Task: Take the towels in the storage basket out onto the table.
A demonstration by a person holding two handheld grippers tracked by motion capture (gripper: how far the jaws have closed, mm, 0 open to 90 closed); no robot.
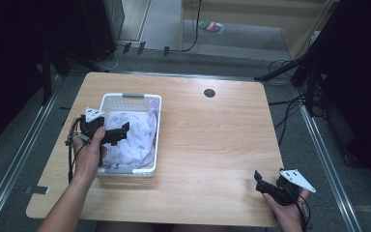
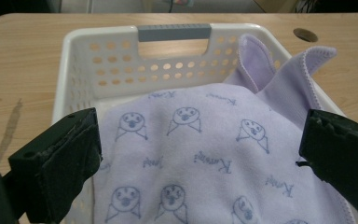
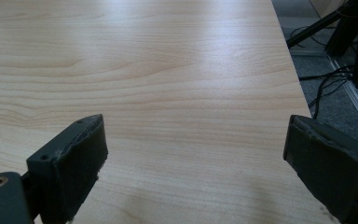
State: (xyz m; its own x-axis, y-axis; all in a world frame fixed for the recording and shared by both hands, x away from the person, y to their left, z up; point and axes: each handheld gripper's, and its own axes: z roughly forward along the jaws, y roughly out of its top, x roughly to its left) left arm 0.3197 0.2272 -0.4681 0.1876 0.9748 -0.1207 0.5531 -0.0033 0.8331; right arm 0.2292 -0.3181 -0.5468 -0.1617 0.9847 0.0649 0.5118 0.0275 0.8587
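Note:
A white plastic basket (image 1: 109, 102) with a grey handle stands on the left half of the wooden table (image 1: 212, 140). A lilac cloth (image 1: 137, 140) printed with small faces and lettering lies bunched inside it, one corner draped over the right rim. My left gripper (image 1: 124, 130) hovers over the basket's left side, open, its jaws wide apart above the cloth (image 2: 200, 154) and holding nothing; the basket (image 2: 79, 70) wall shows beyond. My right gripper (image 1: 260, 181) rests at the table's front right corner, open, with bare table (image 3: 191, 93) between its jaws.
A dark round cable hole (image 1: 209, 93) sits near the table's far edge. Cables (image 1: 290, 108) and stand legs lie on the floor to the right. The table's right edge (image 3: 293, 70) runs close beside the right gripper.

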